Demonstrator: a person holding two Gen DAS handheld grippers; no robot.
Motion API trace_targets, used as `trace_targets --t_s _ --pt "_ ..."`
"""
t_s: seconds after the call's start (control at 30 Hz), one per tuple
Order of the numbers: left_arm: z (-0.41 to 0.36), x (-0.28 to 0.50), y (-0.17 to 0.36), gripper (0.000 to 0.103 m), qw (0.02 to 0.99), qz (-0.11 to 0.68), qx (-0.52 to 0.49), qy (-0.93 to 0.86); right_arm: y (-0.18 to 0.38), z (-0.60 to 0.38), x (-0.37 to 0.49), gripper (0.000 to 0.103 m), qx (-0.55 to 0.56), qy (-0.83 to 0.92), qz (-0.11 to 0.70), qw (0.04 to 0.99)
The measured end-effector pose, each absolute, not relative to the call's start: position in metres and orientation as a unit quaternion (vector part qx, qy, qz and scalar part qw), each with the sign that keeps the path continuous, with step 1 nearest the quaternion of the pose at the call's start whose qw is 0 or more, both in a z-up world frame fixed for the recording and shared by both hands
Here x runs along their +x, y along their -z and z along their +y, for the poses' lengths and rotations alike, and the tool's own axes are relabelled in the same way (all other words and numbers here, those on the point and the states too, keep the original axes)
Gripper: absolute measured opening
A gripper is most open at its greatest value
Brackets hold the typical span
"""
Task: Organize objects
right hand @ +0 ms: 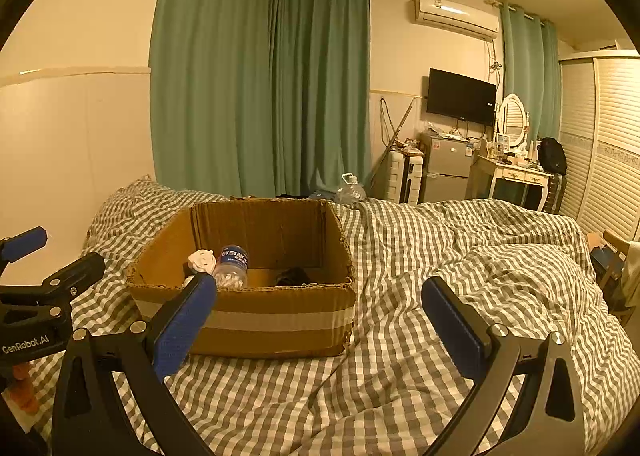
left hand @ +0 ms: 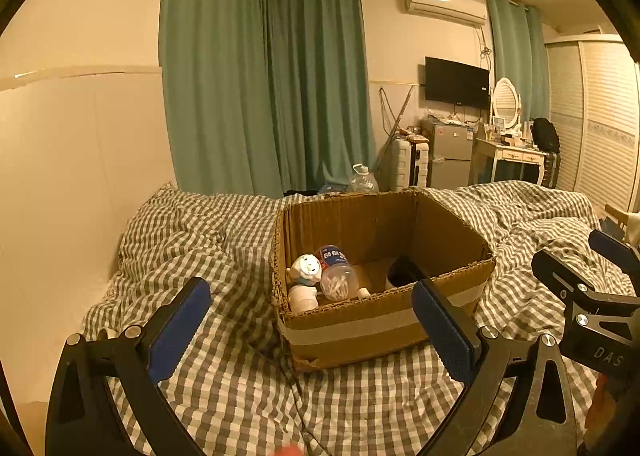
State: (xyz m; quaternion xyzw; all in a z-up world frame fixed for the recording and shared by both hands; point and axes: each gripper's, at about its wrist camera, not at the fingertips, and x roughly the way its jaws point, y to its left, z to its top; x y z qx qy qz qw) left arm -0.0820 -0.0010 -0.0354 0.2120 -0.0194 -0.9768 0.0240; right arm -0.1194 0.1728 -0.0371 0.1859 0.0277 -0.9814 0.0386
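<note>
My left tool (left hand: 312, 330) and right tool (right hand: 320, 316) both spread, empty. Open brown cardboard box (left hand: 384, 320) sits dead ahead of left, nearer it; clear plastic bottle (left hand: 338, 272) inside lies tipped.

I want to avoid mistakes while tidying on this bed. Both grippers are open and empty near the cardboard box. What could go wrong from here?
1. The cardboard box sits on a soft, rumpled checked duvet, so a push from the left gripper or right gripper may tilt or slide it.
2. Its rim is torn, so fingers could catch on it.
3. The plastic bottle leans on the white toy; lifting one may shift the other.
</note>
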Motion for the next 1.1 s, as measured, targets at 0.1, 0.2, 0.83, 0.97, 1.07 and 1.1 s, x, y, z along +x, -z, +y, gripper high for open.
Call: trace_targets --t_s 0.1,0.2,0.83,0.97,1.07,1.1 --pt "0.0001 -0.0817 0.0358 0.103 0.025 -0.024 0.21 0.977 0.0377 0.172 -0.1198 0.103 0.187 0.981 0.028 0.038" --pt "-0.0006 -0.0822 0.0365 0.103 0.027 -0.024 0.212 0.977 0.0383 0.1728 -0.1203 0.103 0.188 0.981 0.028 0.037" --pt "-0.0053 -0.0847 0.0377 0.103 0.026 -0.007 0.221 0.975 0.0416 0.1694 -0.1208 0.103 0.194 0.98 0.031 0.041" --pt "-0.0057 -0.0842 0.0375 0.103 0.028 -0.007 0.218 0.976 0.0419 0.1687 -0.121 0.103 0.195 0.979 0.032 0.04" --pt "-0.0054 -0.083 0.0377 0.103 0.033 -0.012 0.213 0.976 0.0428 0.1689 -0.1217 0.103 0.198 0.979 0.03 0.041" --pt "-0.0058 -0.0824 0.0376 0.103 0.039 -0.013 0.209 0.977 0.0429 0.1687 -0.1215 0.103 0.198 0.979 0.03 0.041"
